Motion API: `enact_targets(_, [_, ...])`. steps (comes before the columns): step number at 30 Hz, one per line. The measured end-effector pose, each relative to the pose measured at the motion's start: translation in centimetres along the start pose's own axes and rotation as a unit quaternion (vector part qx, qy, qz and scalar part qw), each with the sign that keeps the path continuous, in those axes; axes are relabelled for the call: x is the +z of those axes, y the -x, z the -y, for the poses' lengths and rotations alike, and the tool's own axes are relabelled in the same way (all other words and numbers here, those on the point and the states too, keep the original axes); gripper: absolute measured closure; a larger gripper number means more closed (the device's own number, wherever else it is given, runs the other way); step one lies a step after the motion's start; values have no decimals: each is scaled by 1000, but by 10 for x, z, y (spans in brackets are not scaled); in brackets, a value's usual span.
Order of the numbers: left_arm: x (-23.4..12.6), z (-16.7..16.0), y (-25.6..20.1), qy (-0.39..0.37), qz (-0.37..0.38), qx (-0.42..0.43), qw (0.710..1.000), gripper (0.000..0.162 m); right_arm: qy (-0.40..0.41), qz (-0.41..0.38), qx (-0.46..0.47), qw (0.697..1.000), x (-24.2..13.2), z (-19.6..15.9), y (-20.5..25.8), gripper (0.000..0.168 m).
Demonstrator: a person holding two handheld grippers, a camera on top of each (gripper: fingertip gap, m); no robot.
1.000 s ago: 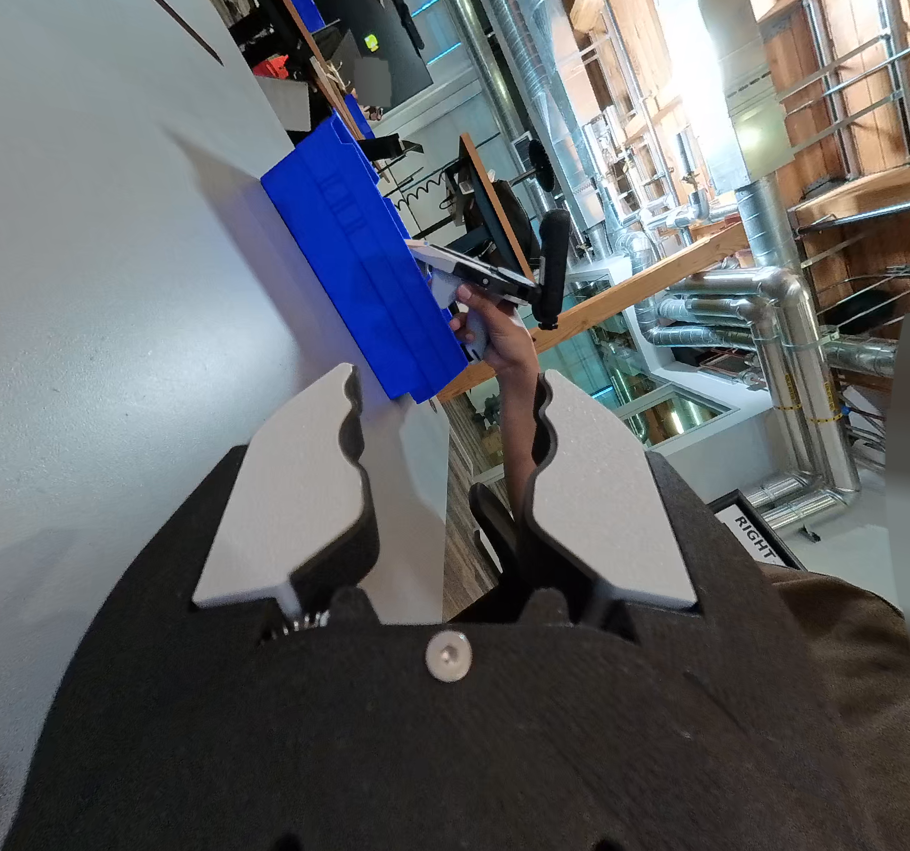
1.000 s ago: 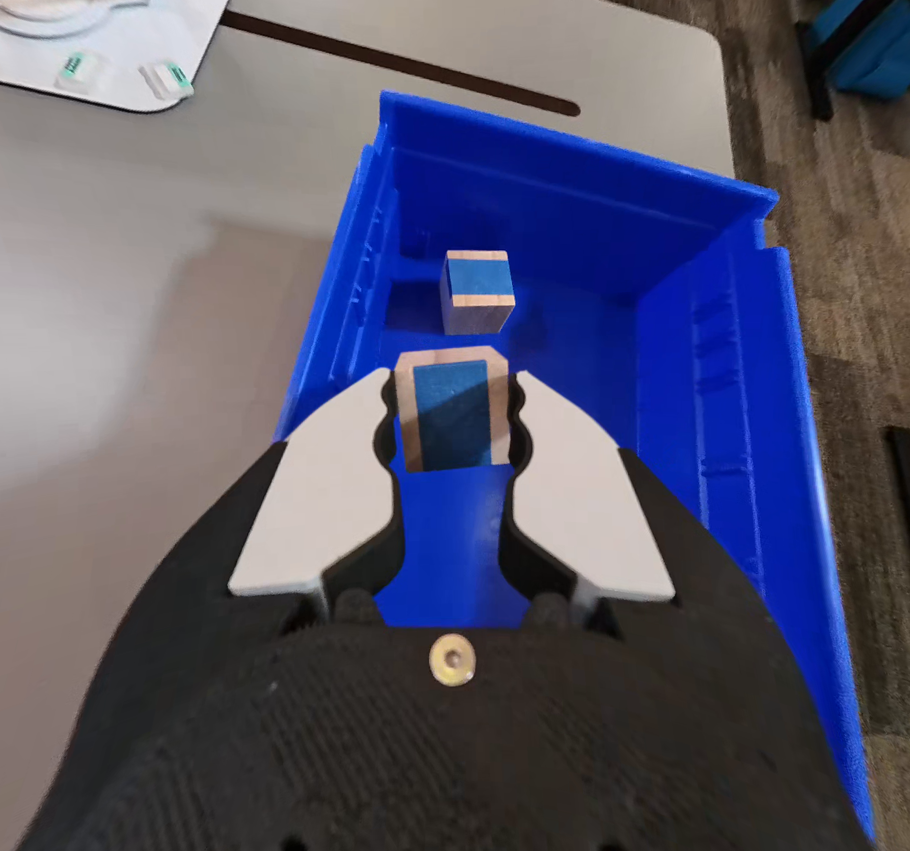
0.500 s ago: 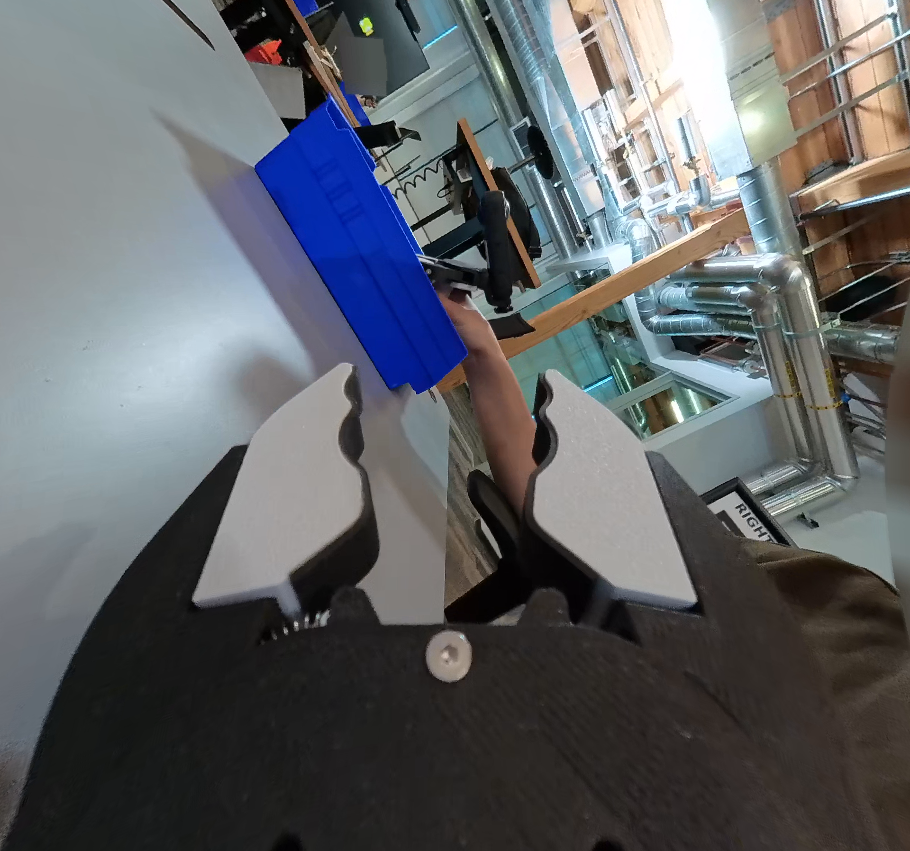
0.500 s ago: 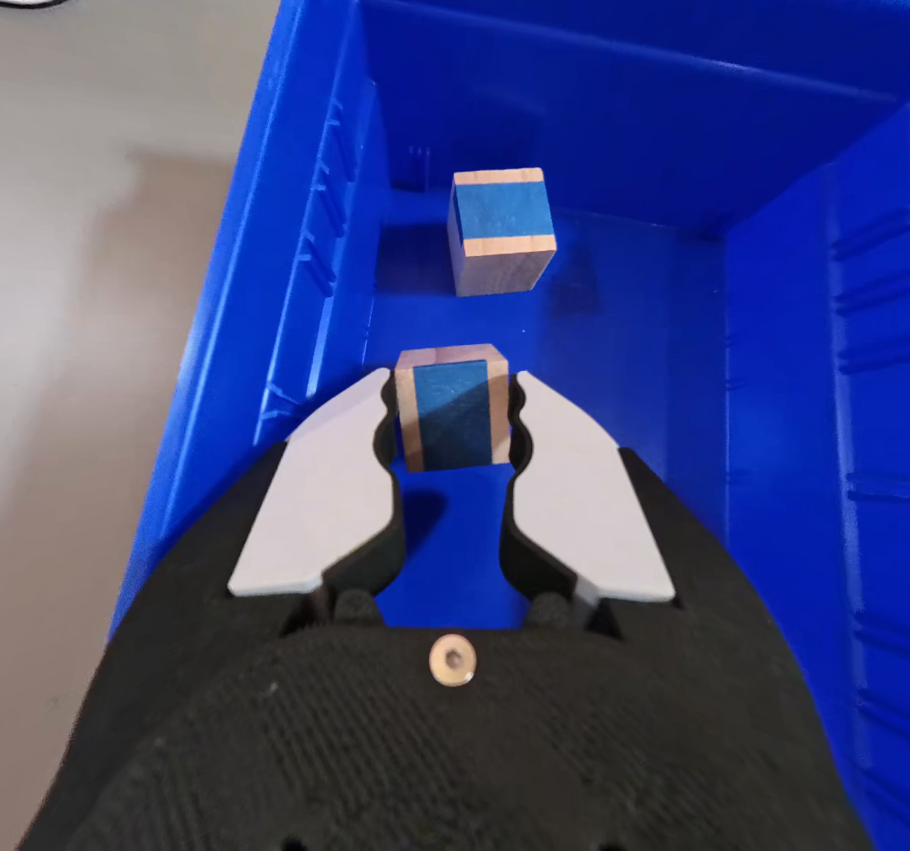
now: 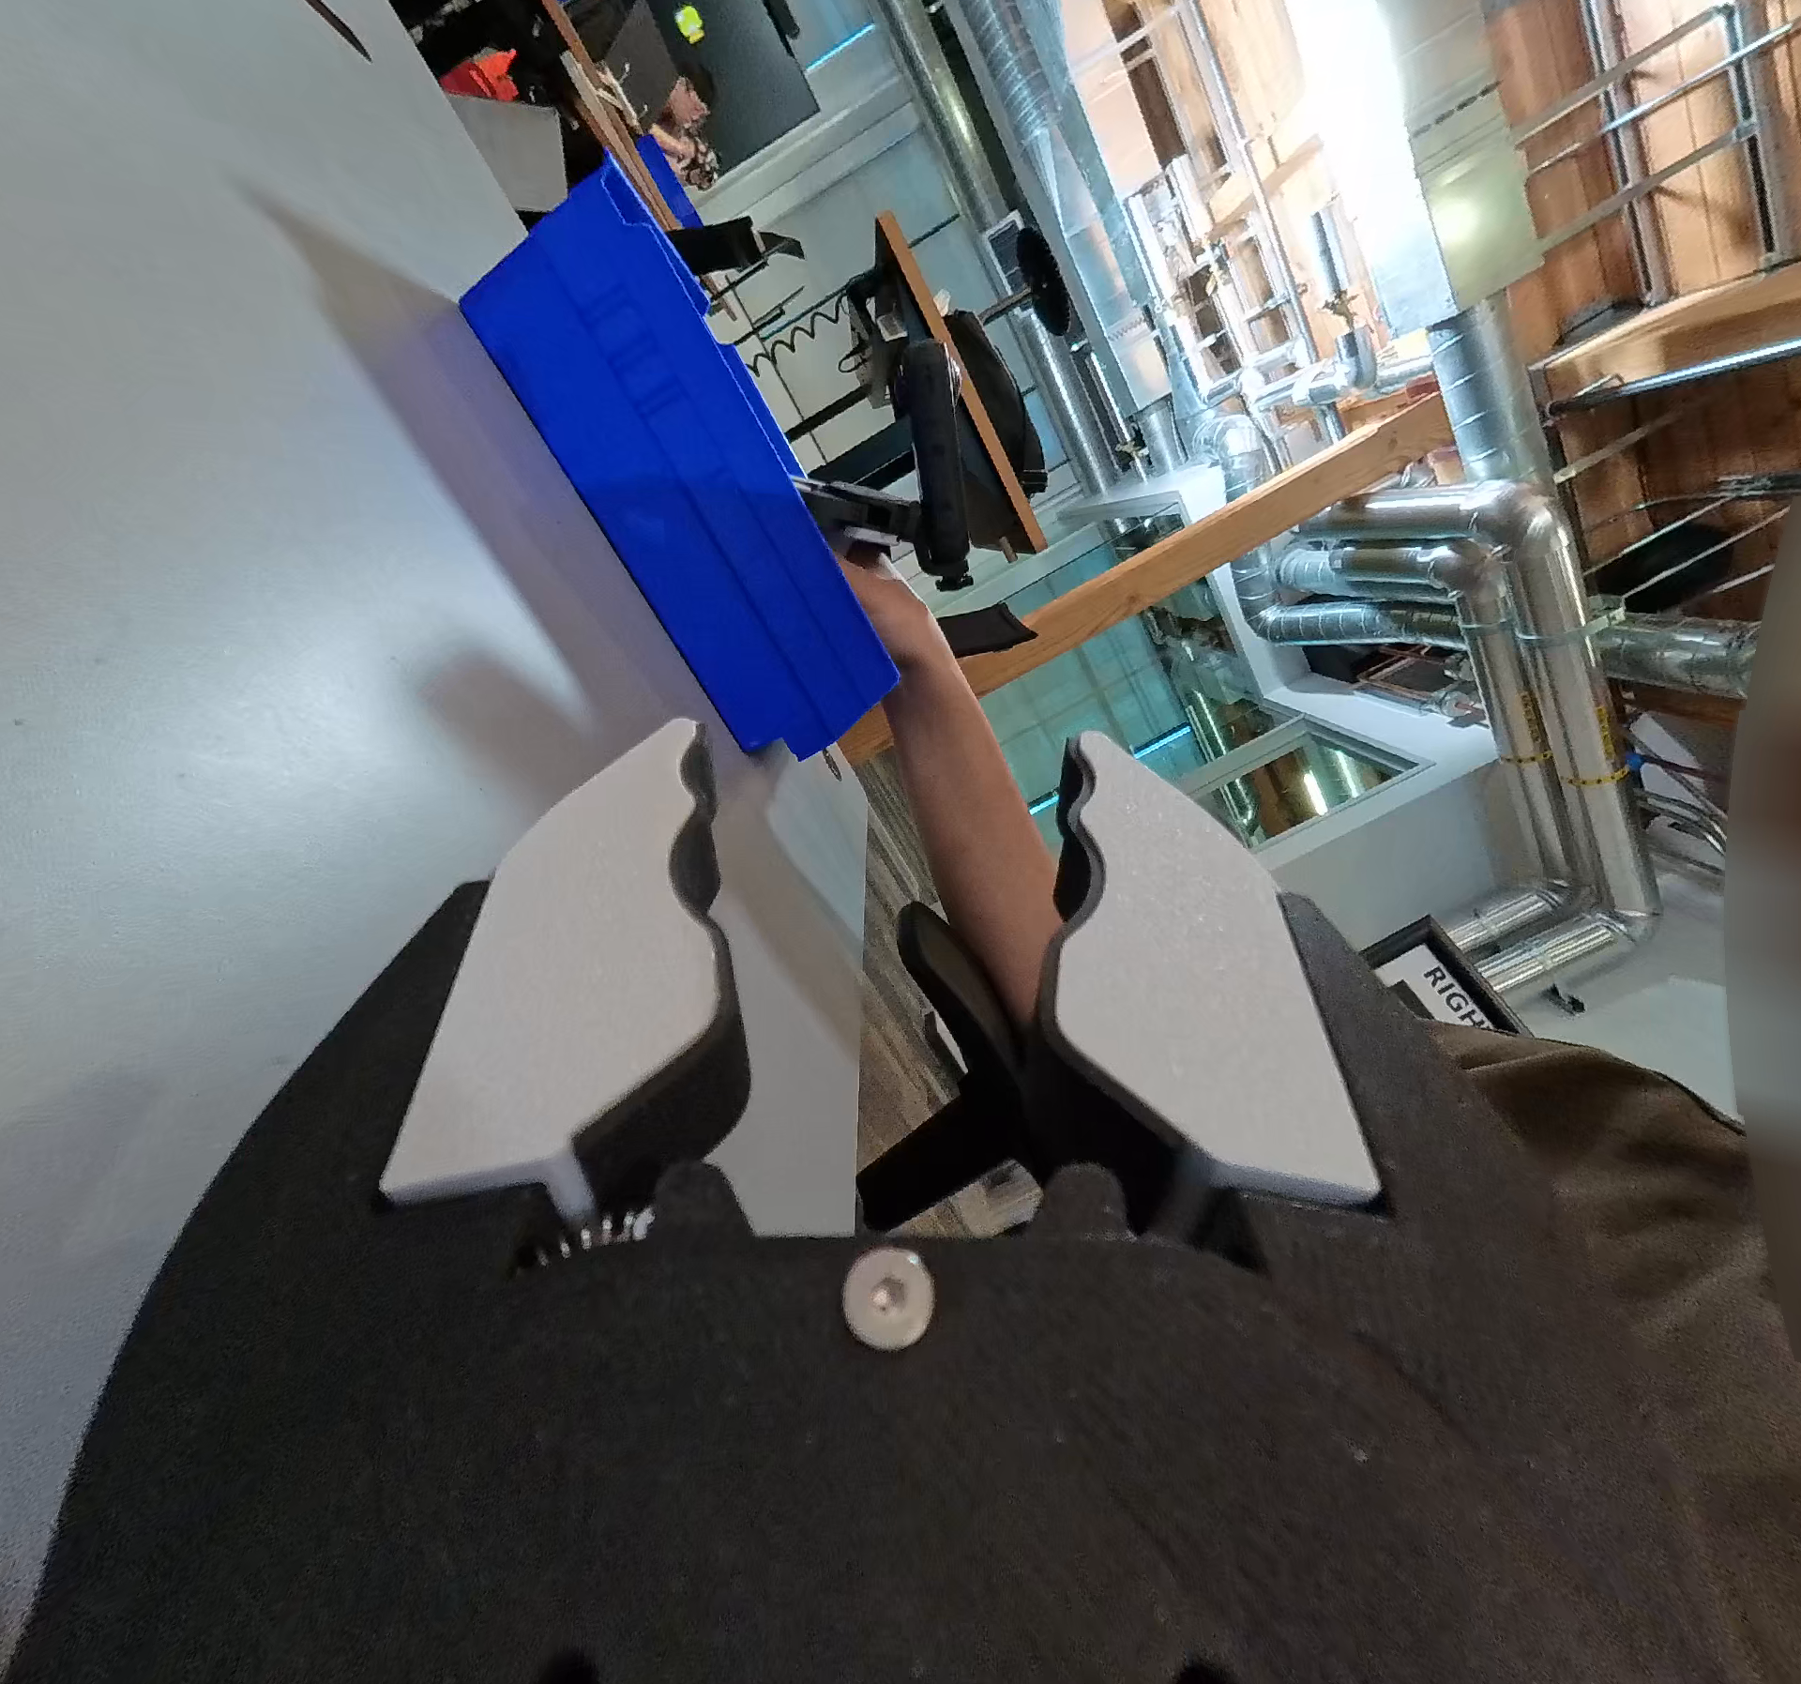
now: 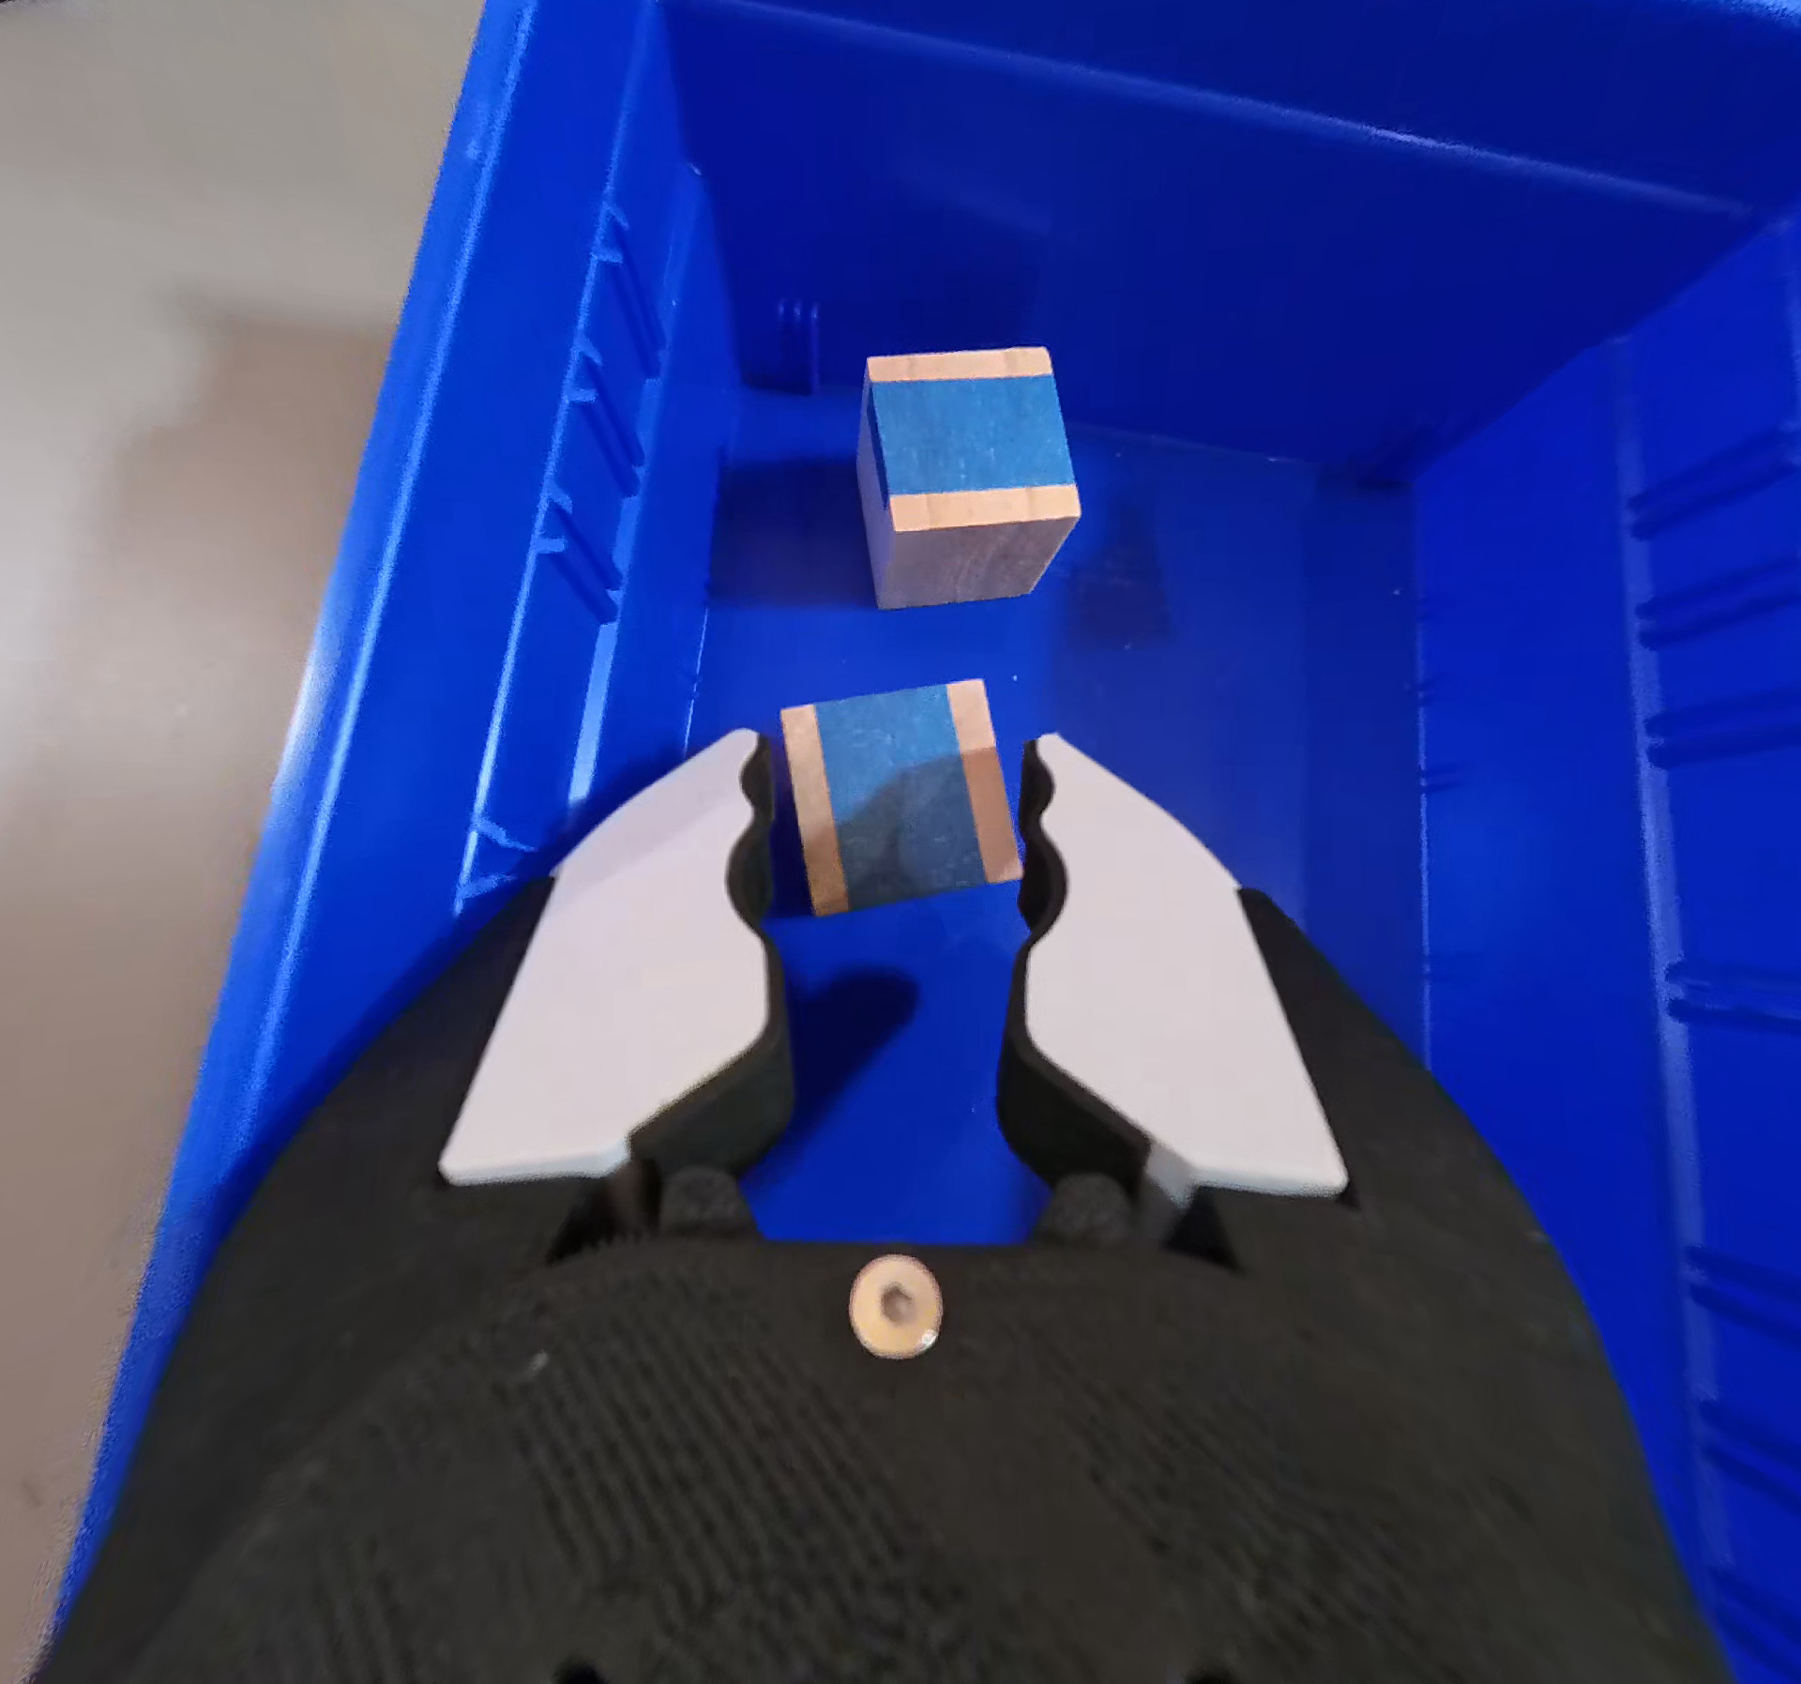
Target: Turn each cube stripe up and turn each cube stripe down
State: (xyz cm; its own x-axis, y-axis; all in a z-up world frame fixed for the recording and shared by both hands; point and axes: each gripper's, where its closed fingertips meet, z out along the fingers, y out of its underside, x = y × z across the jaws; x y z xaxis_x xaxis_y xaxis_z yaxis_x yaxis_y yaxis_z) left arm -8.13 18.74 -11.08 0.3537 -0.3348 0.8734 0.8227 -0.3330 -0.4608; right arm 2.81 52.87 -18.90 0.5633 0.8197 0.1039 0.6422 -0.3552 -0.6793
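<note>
– Cube position? Where's the near blue-striped wooden cube (image 6: 897,799) against the right hand-held gripper (image 6: 892,818)?
– Between its parted, released fingers, stripe up, on the blue plastic bin (image 6: 1121,204) floor; the second striped cube (image 6: 965,477) lies farther in
– Left hand-held gripper (image 5: 882,843)?
– Spread, empty, over the grey bench (image 5: 195,516)

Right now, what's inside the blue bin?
Two wooden cubes in the blue bin, both blue stripe up: far cube on the floor, near cube between the open right claw fingers, gaps each side. The claw body hides the bin's near end.
</note>
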Motion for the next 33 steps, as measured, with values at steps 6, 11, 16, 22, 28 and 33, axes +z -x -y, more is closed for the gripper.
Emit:
enact_targets(6, [0,-1,-1,3,3,6,1000,94,-12,-5,0,1000,-7,8,-4,114])
enact_targets(11, [-1,0,-2,0,5,11,1000,94,-46,-16,-4,999,-32,28,-7,112])
enact_targets(16, [0,1,-3,3,20,39,999,94,-136,5,-16,991,-86,72,17,112])
enact_targets(22, [-6,11,-2,2,76,111,991,93,-259,164,-62,950,-155,109,134,105])
enact_targets(28, [-52,70,-30,-87,124,198,969,93,-305,308,-127,892,-168,80,267,101])
enact_targets(33, [-154,149,-59,-211,230,258,914,93,-285,365,-167,871,-149,28,338,100])
